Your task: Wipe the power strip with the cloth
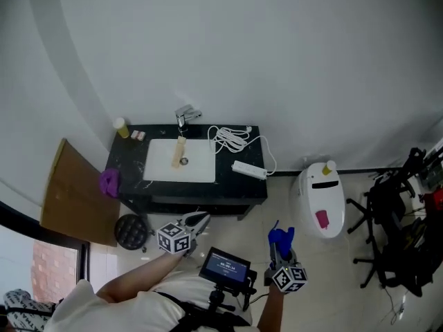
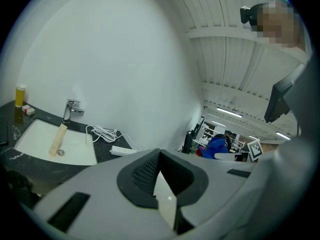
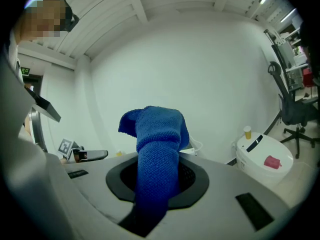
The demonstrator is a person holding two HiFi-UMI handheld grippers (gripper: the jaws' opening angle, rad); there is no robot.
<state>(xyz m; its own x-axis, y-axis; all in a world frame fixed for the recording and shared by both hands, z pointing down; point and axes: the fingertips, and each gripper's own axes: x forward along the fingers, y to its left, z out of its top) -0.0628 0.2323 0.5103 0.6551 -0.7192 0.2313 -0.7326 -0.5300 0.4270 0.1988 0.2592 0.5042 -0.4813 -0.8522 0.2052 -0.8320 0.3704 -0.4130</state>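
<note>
The white power strip [image 1: 249,169] lies on the right end of a black counter [image 1: 131,161], its coiled cord [image 1: 230,139] behind it. The left gripper view shows the strip [image 2: 123,150] far off, beyond the jaws. My right gripper [image 1: 279,246] is held near the floor in front of the counter, shut on a blue cloth [image 1: 281,238] that sticks up out of the jaws [image 3: 159,149]. My left gripper [image 1: 197,221] hangs just in front of the counter's front edge, its jaws together with nothing in them [image 2: 162,184].
A white sink [image 1: 181,161] with a faucet [image 1: 185,116] is set in the counter. A purple rag [image 1: 109,182] and a yellow bottle [image 1: 121,126] are at its left. A white bin [image 1: 322,198] stands right of the counter, a black chair [image 1: 394,234] farther right, and a brown board [image 1: 73,192] at the left.
</note>
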